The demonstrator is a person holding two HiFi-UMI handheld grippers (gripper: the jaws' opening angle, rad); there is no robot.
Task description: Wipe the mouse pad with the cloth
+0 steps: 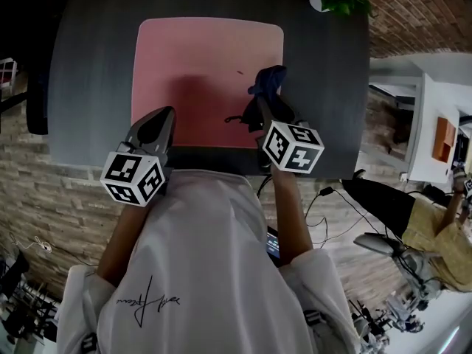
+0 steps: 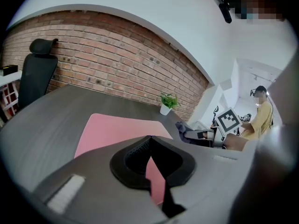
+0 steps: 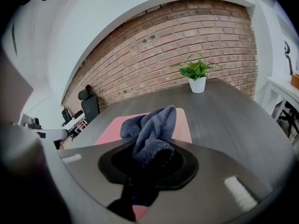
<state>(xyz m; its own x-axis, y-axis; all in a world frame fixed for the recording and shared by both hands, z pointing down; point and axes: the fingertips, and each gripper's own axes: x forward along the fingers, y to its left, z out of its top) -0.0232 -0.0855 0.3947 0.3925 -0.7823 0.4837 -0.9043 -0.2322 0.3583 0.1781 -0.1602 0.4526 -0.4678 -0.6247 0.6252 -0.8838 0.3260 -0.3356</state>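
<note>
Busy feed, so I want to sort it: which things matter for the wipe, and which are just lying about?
For the job:
cloth, clamped in the right gripper
pink mouse pad

Lying about:
potted plant
office chair
left gripper, shut on nothing

Fuzzy blue terry cloth (image 3: pixel 152 134), smooth matt pink mouse pad (image 1: pixel 209 80), matt dark wood-grain table (image 1: pixel 96 65).
</note>
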